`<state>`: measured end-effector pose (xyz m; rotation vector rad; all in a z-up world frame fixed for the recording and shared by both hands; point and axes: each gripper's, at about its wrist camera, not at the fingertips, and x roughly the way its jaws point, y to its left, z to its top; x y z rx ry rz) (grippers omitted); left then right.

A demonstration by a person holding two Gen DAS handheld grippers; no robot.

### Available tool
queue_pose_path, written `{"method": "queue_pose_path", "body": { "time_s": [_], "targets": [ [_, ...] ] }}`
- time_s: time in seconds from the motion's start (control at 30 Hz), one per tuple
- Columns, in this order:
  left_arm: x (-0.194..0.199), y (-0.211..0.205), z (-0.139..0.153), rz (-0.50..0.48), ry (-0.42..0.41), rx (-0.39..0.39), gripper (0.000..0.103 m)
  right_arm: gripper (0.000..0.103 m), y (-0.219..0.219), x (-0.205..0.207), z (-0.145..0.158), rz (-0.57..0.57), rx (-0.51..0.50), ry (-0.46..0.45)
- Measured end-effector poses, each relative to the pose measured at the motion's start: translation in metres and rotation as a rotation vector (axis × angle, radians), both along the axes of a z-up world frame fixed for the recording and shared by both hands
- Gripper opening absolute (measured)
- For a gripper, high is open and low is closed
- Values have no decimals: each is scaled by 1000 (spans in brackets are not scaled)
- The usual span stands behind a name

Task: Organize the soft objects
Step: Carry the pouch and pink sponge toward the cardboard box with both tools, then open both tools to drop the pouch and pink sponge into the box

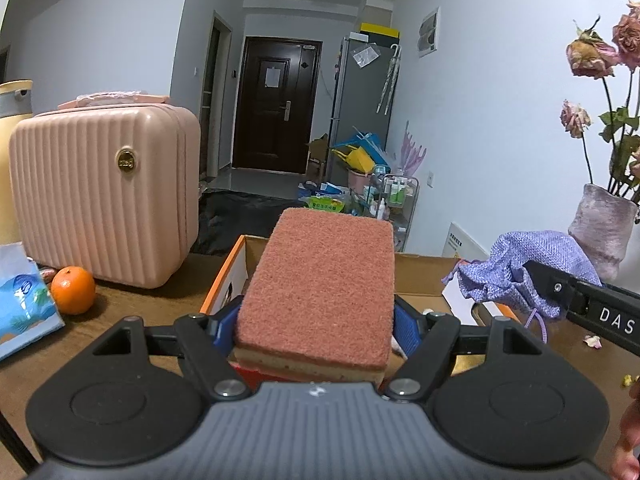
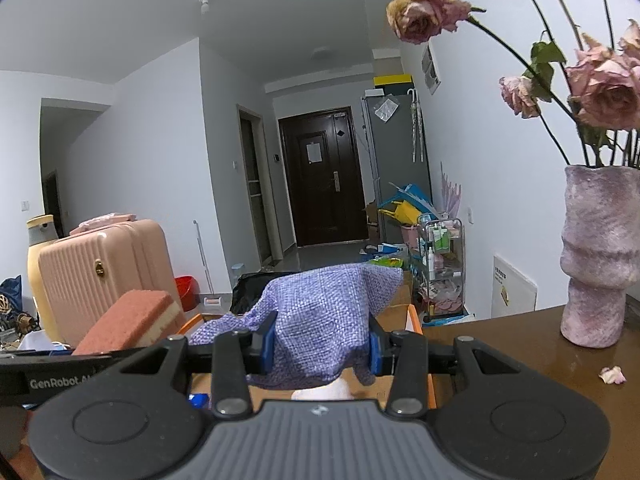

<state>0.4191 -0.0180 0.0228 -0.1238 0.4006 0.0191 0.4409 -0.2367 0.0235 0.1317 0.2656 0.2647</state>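
Rust-red scouring fibre tops the sponge [image 1: 320, 280], with a yellow foam layer beneath. It sits clamped by its long sides in the left gripper [image 1: 316, 330], held above the near end of the open cardboard box [image 1: 420, 276]. It looks light and springy. The foam will likely give under the pads, so a side grip across the narrow width, as here, seems the sound place to take it.

The lilac woven drawstring pouch [image 2: 320, 320] is limp and light, bunched between the blue pads of the right gripper [image 2: 322, 350], whose jaws stand narrow on the cloth; it also hangs over the box.

Only the left wrist view shows the pouch's dangling cord [image 1: 536, 320], an orange [image 1: 73, 290] and a tissue pack [image 1: 24, 300] on the table [image 1: 132, 308]. The right wrist view alone shows the sponge's foam edge side-on and the whole pink vase [image 2: 600, 256].
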Motion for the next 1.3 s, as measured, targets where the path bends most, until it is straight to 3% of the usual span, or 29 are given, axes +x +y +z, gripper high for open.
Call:
{"method": "queue_pose_path", "body": {
  "time_s": [0.63,0.97,1.07,1.13,1.17,1.23,1.3],
  "targets": [
    [65,-8,-18,38,25,60,75,41,2,79,-3,5,-27,122],
    [86,-5,-32,51,61,96,76,43,12,94,-15,5,-63,173],
    [86,-3,-33,44,70,85,90,62,12,100,-16,-1,-66,196],
    [86,-2,-34,54,72,86,101,80,12,98,-18,-16,-68,198],
    [86,-1,-34,62,72,85,102,82,11,98,-18,-24,-67,197],
    [85,3,-33,73,72,68,103,98,9,98,-17,-40,-59,203],
    [86,8,-33,82,85,49,103,103,6,98,-17,-55,-49,202]
  ]
}}
